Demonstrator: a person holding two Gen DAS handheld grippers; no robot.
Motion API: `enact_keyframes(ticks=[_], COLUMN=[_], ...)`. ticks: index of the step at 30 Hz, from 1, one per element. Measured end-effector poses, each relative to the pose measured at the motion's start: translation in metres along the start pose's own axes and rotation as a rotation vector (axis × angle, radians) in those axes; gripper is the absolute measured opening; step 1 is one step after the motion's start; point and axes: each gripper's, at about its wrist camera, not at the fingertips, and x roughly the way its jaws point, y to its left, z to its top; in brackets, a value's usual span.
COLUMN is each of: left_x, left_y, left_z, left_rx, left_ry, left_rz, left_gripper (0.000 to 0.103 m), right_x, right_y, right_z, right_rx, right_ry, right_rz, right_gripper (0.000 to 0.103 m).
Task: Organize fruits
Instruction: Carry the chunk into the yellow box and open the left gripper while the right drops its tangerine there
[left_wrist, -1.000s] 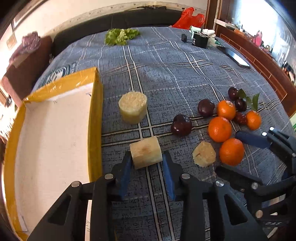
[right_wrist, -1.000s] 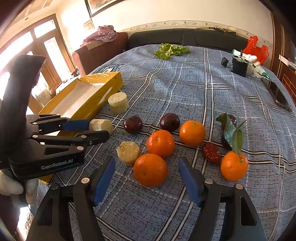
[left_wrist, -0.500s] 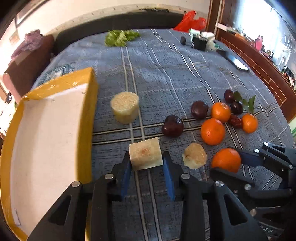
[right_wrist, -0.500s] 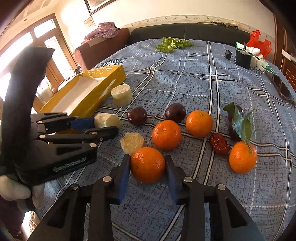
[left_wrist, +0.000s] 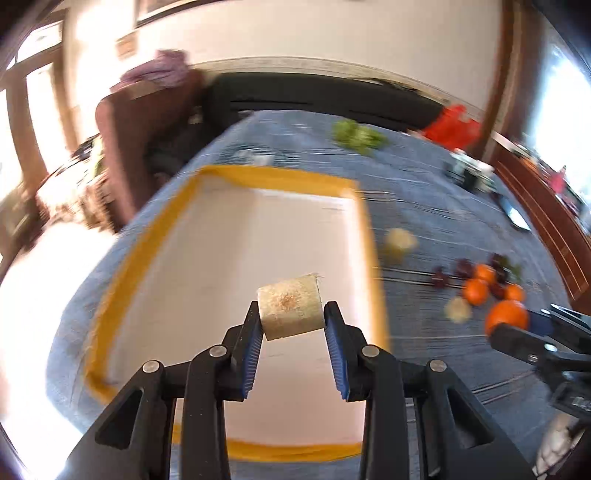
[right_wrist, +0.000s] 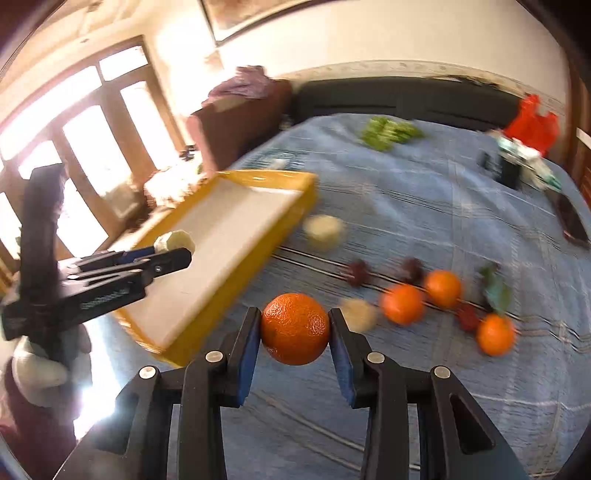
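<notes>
Now we see the left gripper (left_wrist: 291, 317) clamped on a cane chunk (left_wrist: 290, 305), a pale, stubby cylinder with a fibrous, speckled cut face turned toward us and a frayed edge on its right. Its blue ribbed pads (left_wrist: 251, 347) press the chunk's two sides. The chunk hangs in the air above the box (left_wrist: 365, 236), a shallow rectangular tray with glossy yellow walls and a flat white floor, which sits on the left part of the blue plaid cloth (left_wrist: 424, 206).

The right gripper (right_wrist: 294, 328) is closed on an orange (right_wrist: 294, 328), round, with a dimpled, shiny peel, squeezed between its dark blue pads (right_wrist: 248, 350); the jaws have just been closing, and the fruit sits between them, lifted clear of the cloth just right of the box's near corner.

To the right of the box, blurred on the cloth, lie a second pale chunk (right_wrist: 325, 228) near the box's right wall, a smaller one (right_wrist: 359, 313) just right of the held orange, two dark plums (right_wrist: 357, 272), three more oranges (right_wrist: 402, 303) and a green leaf (right_wrist: 496, 291). A leafy green bunch (right_wrist: 389, 130) lies at the far side.
</notes>
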Motion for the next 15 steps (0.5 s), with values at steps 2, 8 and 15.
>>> enact_keyframes(ticks=[2,8,15], left_x=[0.001,0.011,0.022], left_y=[0.024,0.073,0.098], left_z=[-0.003,-0.010,-0.016], left_rx=[-0.048,-0.142,-0.167], left_ry=[0.008,0.029,0.058], left_rz=[0.039,0.107,0.146], left_gripper=[0.032,0.032,0.032], right_x=[0.012,0.068,0.127], right_y=[0.018,0.071,0.110], right_z=[0.006,0.014,0.005], right_rx=[-0.008,-0.072,-0.146], right_ry=[0.020,0.102,0.214], right_rz=[0.047,0.128,0.138], right_gripper=[0.041,0.041,0.041])
